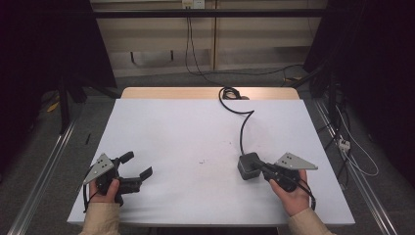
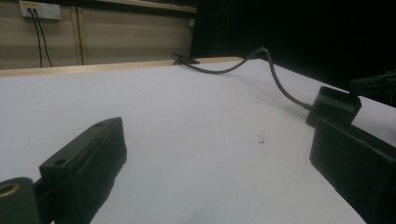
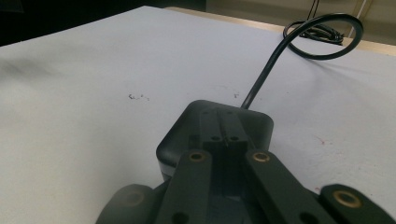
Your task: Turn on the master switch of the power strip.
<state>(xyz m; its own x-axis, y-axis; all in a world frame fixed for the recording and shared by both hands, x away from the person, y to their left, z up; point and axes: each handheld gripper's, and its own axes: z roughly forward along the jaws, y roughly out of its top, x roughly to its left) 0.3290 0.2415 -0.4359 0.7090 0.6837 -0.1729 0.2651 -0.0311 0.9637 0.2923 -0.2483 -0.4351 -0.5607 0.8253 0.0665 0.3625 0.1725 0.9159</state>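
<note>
Fingers (image 3: 215, 122) of my right gripper (image 1: 263, 168) are pressed together with nothing between them, their tips lying on top of the dark box (image 1: 248, 165) at lower right of the high view. That box sits on the white table (image 1: 195, 127), its cable (image 1: 242, 125) curling away toward the upper middle. My left gripper (image 1: 138, 165), lower left, has its jaws spread wide over bare table, holding nothing.

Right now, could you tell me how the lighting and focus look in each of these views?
High view: the white table is evenly lit, surroundings dark. Left gripper view: dim, near jaws soft and underexposed. Right gripper view: the dark box and its cable read clearly, with slight blur on the closest linkage.
</note>
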